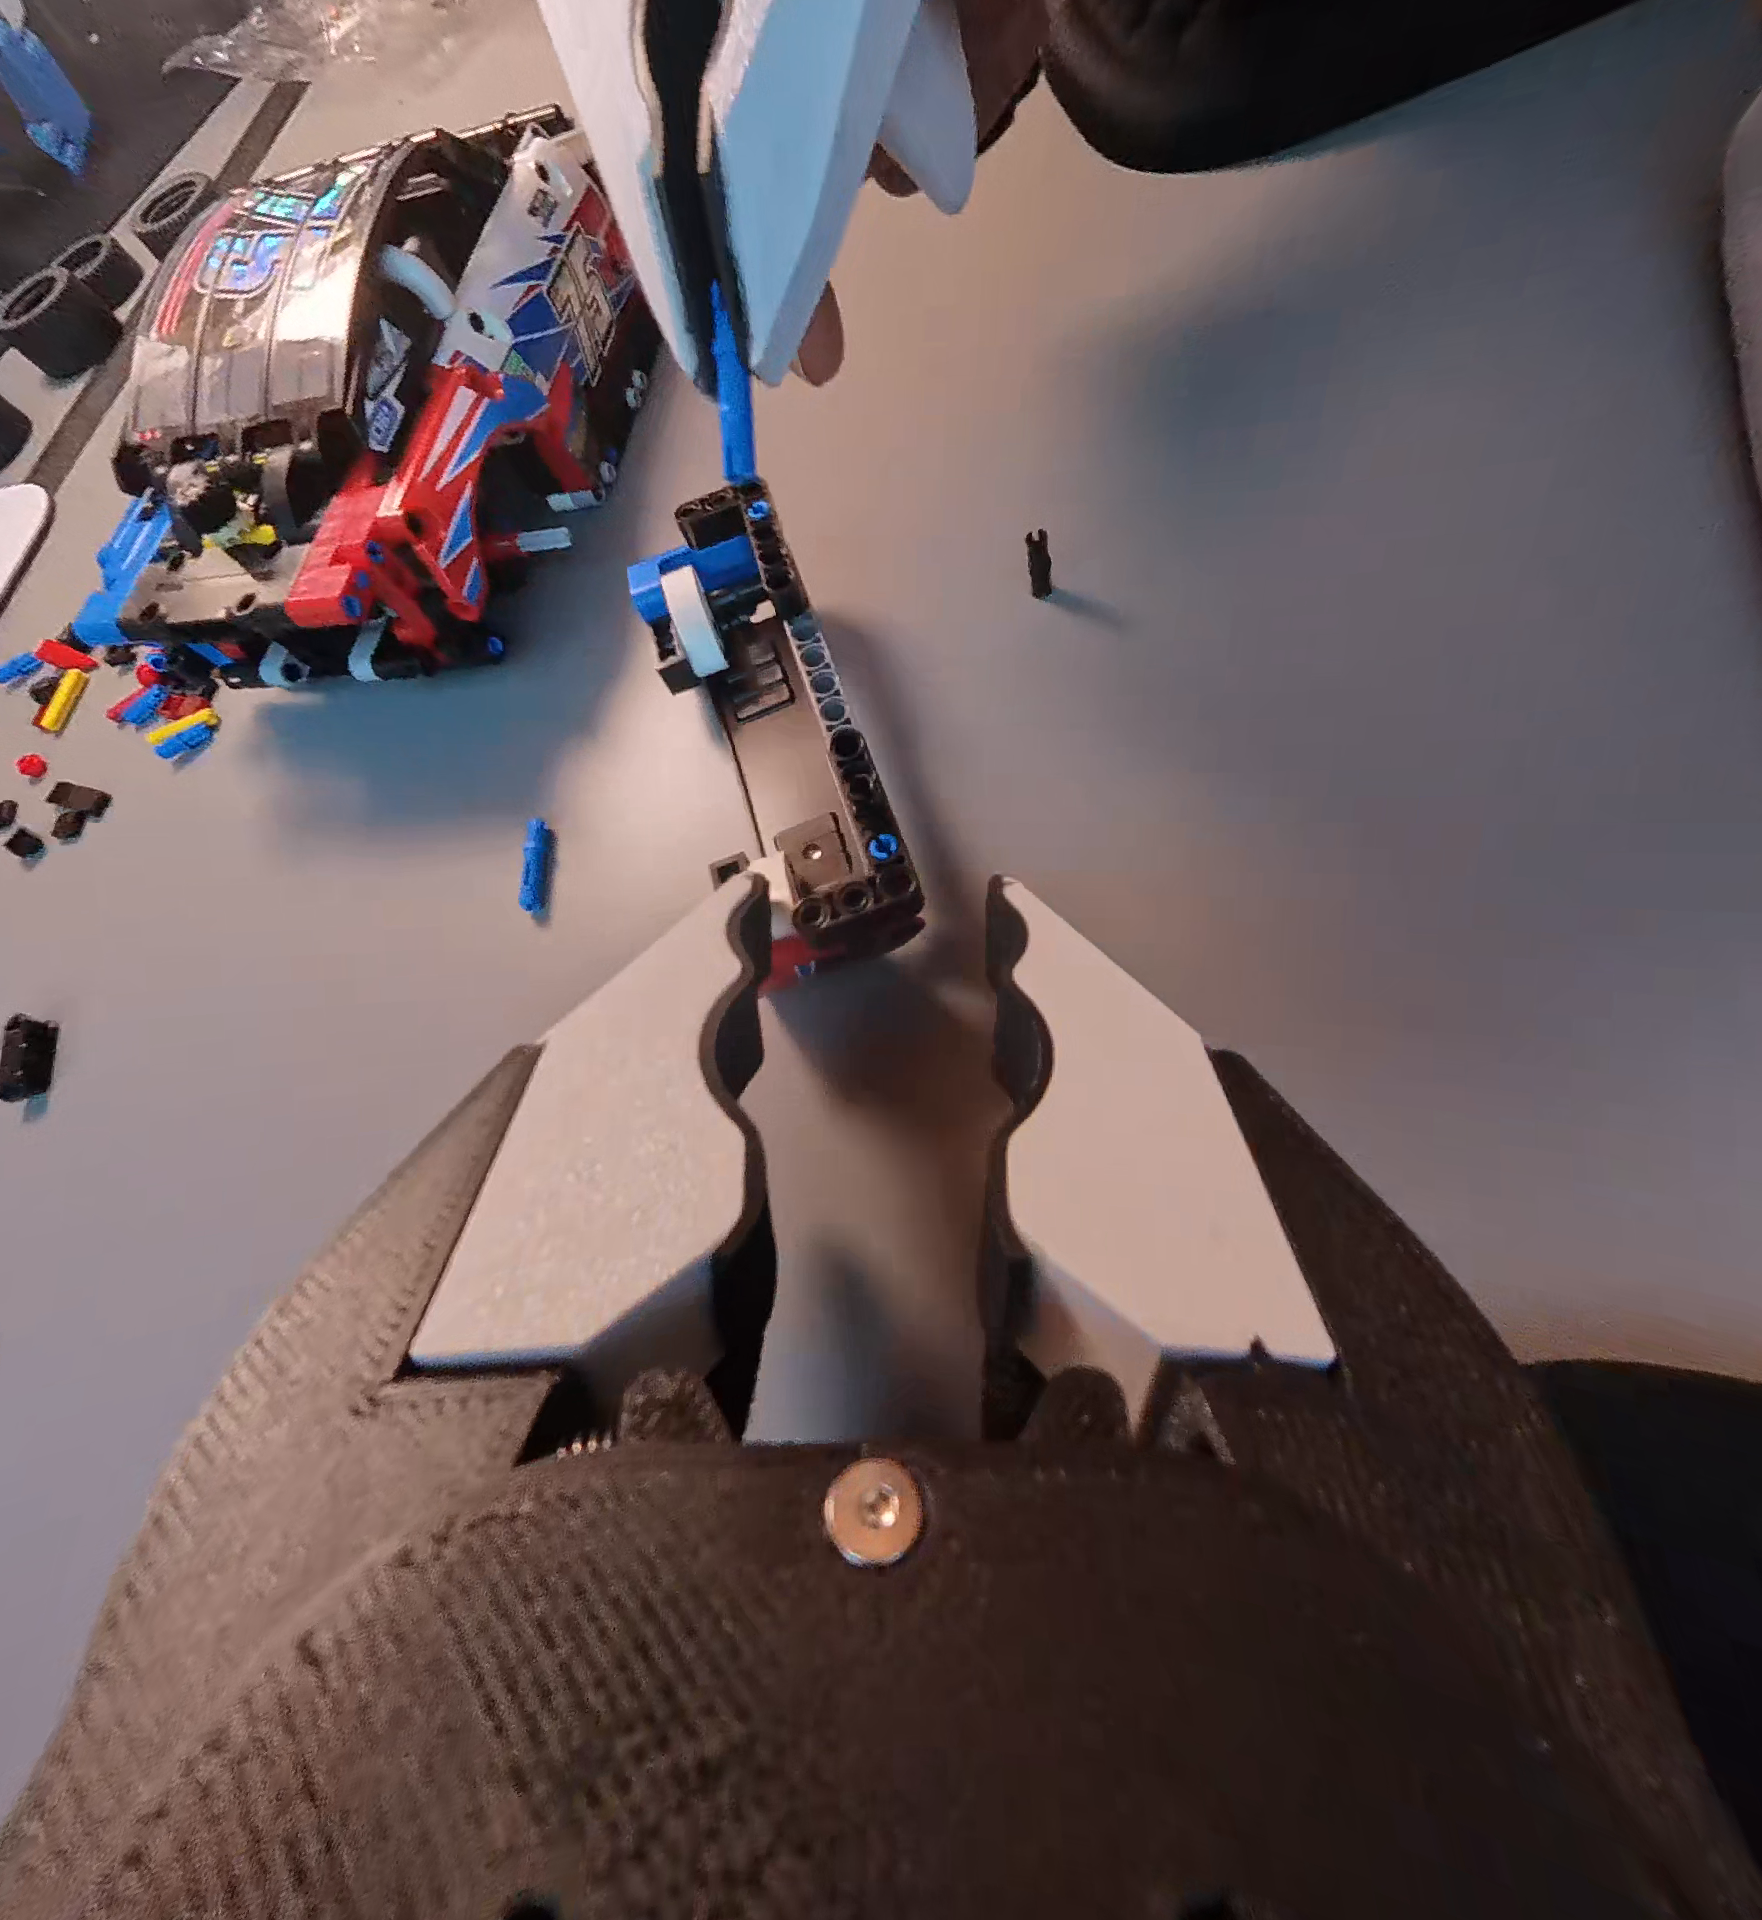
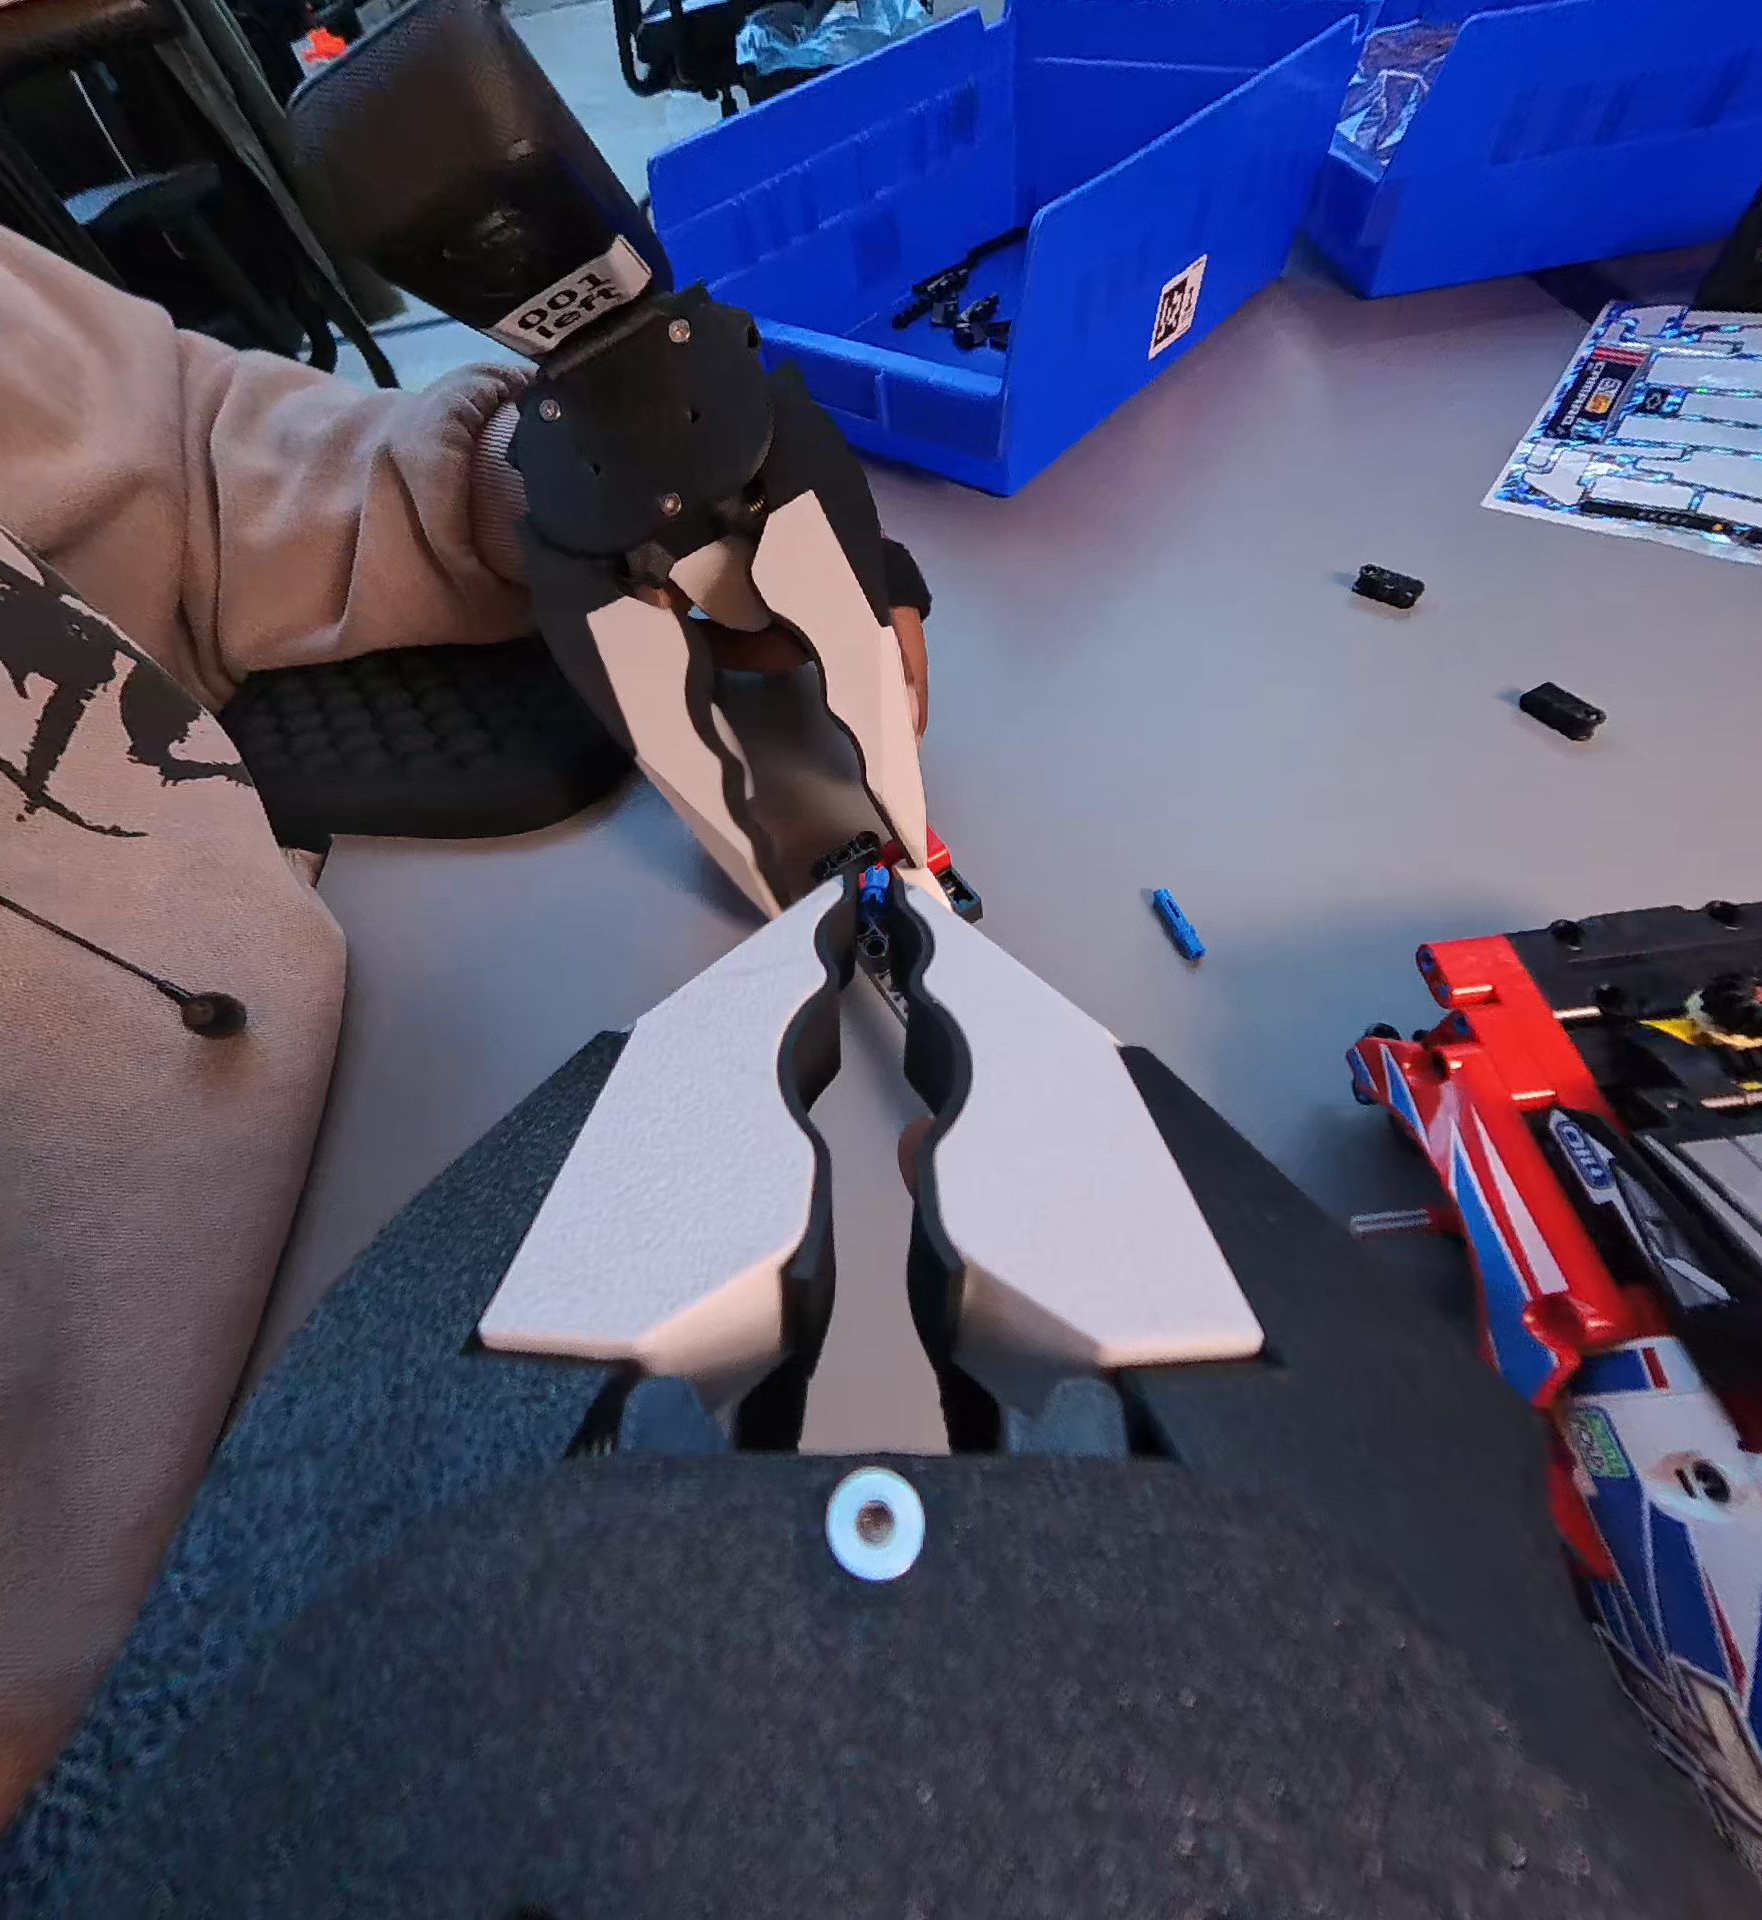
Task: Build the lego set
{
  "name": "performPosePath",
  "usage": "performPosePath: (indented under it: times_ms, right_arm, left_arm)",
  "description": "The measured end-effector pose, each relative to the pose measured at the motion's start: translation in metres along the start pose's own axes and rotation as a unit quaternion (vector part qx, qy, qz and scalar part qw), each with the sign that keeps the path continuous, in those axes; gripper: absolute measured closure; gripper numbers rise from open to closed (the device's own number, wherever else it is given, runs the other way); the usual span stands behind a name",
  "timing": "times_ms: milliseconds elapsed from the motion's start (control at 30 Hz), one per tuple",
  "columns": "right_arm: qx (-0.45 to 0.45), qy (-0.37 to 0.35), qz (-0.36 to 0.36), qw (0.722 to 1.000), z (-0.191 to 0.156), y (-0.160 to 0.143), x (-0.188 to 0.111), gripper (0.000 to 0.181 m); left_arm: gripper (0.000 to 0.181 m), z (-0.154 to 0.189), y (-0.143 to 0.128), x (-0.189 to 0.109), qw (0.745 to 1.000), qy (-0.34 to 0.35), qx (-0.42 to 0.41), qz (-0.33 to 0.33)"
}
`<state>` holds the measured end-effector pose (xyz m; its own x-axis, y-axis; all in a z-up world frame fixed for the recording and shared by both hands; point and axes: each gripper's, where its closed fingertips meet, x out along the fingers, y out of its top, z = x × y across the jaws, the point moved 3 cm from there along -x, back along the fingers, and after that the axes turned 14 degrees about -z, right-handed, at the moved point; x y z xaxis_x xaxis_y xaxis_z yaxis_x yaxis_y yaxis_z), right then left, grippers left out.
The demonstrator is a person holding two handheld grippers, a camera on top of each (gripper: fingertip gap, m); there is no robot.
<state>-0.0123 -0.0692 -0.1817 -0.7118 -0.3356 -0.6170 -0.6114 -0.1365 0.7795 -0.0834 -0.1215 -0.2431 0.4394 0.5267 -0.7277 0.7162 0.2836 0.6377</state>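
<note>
A long black beam sub-assembly (image 1: 825, 717) with a blue and white part at its far end lies on the grey table (image 1: 1324, 779). My left gripper (image 1: 877, 899) is open, and its tips straddle the sub-assembly's near end, with the left fingertip touching it. My right gripper (image 1: 731, 343) comes in from the top, shut on a long blue pin (image 1: 735, 416) whose tip meets the sub-assembly's far end. In the right wrist view, my right gripper (image 2: 872, 904) pinches the blue pin (image 2: 872, 891) over the sub-assembly (image 2: 846, 857), with the left gripper (image 2: 851, 873) just behind it.
A red, white and blue car model (image 1: 368, 416) (image 2: 1635, 1195) stands beside the work spot. Loose parts lie around: a blue pin (image 1: 536, 862) (image 2: 1178, 923), a black pin (image 1: 1039, 561), black connectors (image 2: 1563, 712), a small pile (image 1: 98, 696), tyres (image 1: 56, 312). Blue bins (image 2: 1012, 260) and a sticker sheet (image 2: 1687, 436) stand farther off. The grippers' ends are close to 8 centimeters from one another.
</note>
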Motion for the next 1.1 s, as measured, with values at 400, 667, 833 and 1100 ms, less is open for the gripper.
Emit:
performPosePath:
  times_ms: [400,667,833,1100]
  right_arm:
    - [-0.078,-0.05,-0.07,0.993,-0.013,-0.015,0.022,0.179]
    - [-0.103,-0.059,-0.139,0.983,-0.006,-0.014,0.03,0.179]
    - [-0.125,-0.054,-0.202,0.97,-0.003,-0.015,0.034,0.179]
    - [-0.146,-0.041,-0.282,0.947,-0.002,-0.014,0.04,0.179]
  left_arm:
    - [0.159,-0.002,0.004,0.002,1.0,0.009,-0.01,0.016]
    - [0.125,-0.01,0.006,-0.004,0.996,-0.006,-0.09,0.026]
    - [0.117,-0.005,0.002,0.011,0.99,-0.038,-0.133,-0.02]
    - [0.137,-0.005,0.004,0.016,0.991,-0.028,-0.125,-0.031]
